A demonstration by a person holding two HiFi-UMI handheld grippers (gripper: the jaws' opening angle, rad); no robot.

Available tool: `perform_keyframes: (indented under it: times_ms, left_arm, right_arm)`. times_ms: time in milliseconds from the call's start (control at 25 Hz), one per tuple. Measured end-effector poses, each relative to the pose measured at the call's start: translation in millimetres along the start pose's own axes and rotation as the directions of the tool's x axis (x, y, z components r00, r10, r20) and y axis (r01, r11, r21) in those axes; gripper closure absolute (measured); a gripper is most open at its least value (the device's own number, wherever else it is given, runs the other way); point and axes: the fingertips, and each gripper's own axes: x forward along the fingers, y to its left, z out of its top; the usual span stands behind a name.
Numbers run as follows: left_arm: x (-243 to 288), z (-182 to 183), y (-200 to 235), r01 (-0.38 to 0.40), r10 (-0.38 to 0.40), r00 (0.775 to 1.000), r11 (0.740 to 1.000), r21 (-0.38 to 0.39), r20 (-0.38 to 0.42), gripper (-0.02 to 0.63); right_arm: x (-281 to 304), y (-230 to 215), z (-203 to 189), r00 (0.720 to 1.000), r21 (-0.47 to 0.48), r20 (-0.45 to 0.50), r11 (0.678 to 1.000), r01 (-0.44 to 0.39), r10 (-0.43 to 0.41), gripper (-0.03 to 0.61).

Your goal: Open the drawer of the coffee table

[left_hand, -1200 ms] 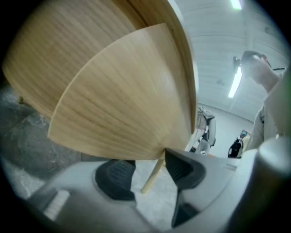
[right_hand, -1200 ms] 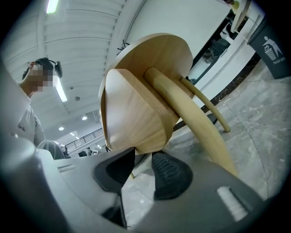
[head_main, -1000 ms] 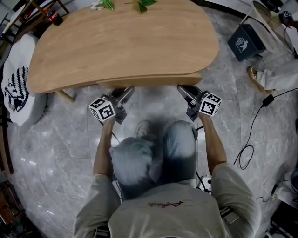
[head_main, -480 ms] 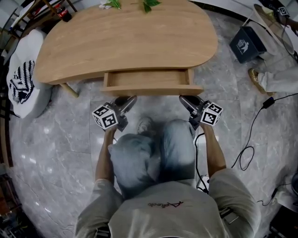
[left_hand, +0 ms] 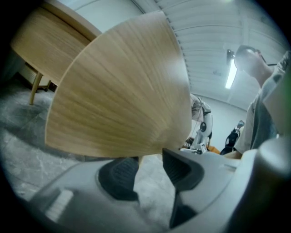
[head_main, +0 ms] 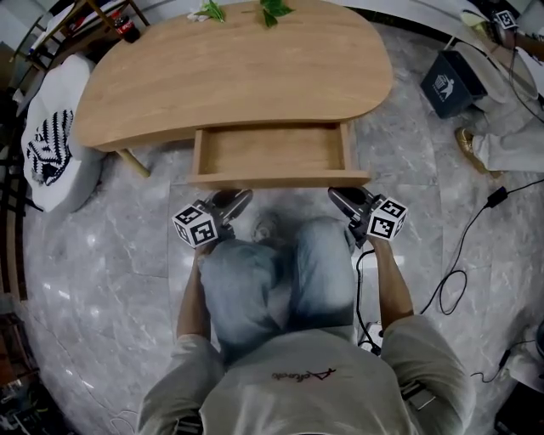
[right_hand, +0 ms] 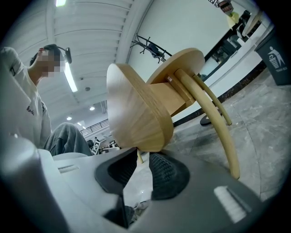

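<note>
The wooden coffee table (head_main: 238,68) has its drawer (head_main: 272,149) pulled well out toward me, inside bare. In the head view my left gripper (head_main: 240,196) and right gripper (head_main: 334,193) sit at the left and right ends of the drawer front (head_main: 280,179), tips tucked under its lower edge. In the left gripper view the panel (left_hand: 122,91) fills the frame above the left gripper (left_hand: 144,157). The right gripper (right_hand: 143,157) sits under the panel's corner (right_hand: 136,113). Both pairs of jaws have just been closing. Only floor shows in each gap; no pad presses the wood.
A white cushion with black pattern (head_main: 51,144) stands left of the table. A dark bin (head_main: 449,81), someone's shoe (head_main: 466,138) and cables (head_main: 459,246) lie at the right. Green leaves (head_main: 272,10) rest on the far edge. My knees (head_main: 280,263) are behind the grippers.
The drawer has slid from shut to well out toward me. Both grippers have moved back toward my body along with the drawer front.
</note>
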Motion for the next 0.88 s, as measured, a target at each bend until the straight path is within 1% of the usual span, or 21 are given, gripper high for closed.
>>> perform_keyframes:
  times_ms: [80, 160, 240, 320, 360, 440, 480, 560, 600, 680, 720, 800, 880]
  left_arm:
    - [0, -1, 2, -0.010, 0.010, 1.000, 1.000, 0.005, 0.003, 0.464]
    - [0, -2, 5, -0.026, 0.027, 1.000, 0.999, 0.033, -0.017, 0.467]
    - [0, -10, 10, -0.063, 0.069, 0.995, 0.994, 0.089, -0.071, 0.469]
    - [-3, -19, 15, -0.112, 0.131, 0.984, 0.982, 0.151, -0.120, 0.475]
    - [-6, -22, 18, -0.137, 0.159, 0.979, 0.976, 0.173, -0.125, 0.496]
    - [-12, -22, 23, -0.177, 0.200, 0.973, 0.966, 0.189, -0.111, 0.512]
    - [-16, -23, 26, -0.197, 0.221, 0.969, 0.960, 0.198, -0.107, 0.522]
    - [-24, -27, 31, -0.241, 0.272, 0.957, 0.941, 0.238, -0.106, 0.589]
    - [-27, -29, 35, -0.261, 0.296, 0.950, 0.928, 0.265, -0.100, 0.612]
    - [-34, -27, 39, -0.299, 0.336, 0.939, 0.904, 0.305, -0.077, 0.614]
    - [-37, -26, 41, -0.310, 0.348, 0.935, 0.895, 0.322, -0.069, 0.614]
    - [-44, -27, 50, -0.315, 0.362, 0.930, 0.875, 0.367, -0.066, 0.614]
    - [-48, -22, 54, -0.331, 0.372, 0.927, 0.871, 0.364, -0.047, 0.614]
  right_arm:
    - [0, 0, 0, 1.000, -0.010, 0.002, 1.000, 0.002, -0.002, 0.491]
    - [2, -2, 0, 1.000, -0.048, -0.015, 0.999, 0.022, -0.023, 0.491]
    - [3, -8, -6, 0.995, -0.112, -0.064, 0.991, 0.069, -0.077, 0.489]
    - [1, -14, -14, 0.984, -0.178, -0.106, 0.976, 0.126, -0.146, 0.495]
    - [0, -17, -15, 0.979, -0.200, -0.111, 0.968, 0.149, -0.174, 0.540]
    - [-3, -22, -15, 0.970, -0.227, -0.099, 0.954, 0.193, -0.220, 0.549]
    - [-5, -24, -14, 0.964, -0.243, -0.090, 0.944, 0.223, -0.251, 0.556]
    - [-13, -30, -14, 0.942, -0.290, -0.075, 0.911, 0.294, -0.328, 0.572]
    - [-17, -34, -14, 0.928, -0.317, -0.067, 0.890, 0.328, -0.366, 0.572]
    - [-24, -40, -14, 0.905, -0.362, -0.048, 0.852, 0.379, -0.423, 0.574]
    - [-26, -42, -15, 0.896, -0.374, -0.039, 0.838, 0.397, -0.442, 0.573]
    - [-31, -46, -18, 0.882, -0.380, -0.025, 0.820, 0.428, -0.471, 0.574]
    - [-35, -48, -21, 0.868, -0.375, -0.023, 0.809, 0.452, -0.496, 0.573]
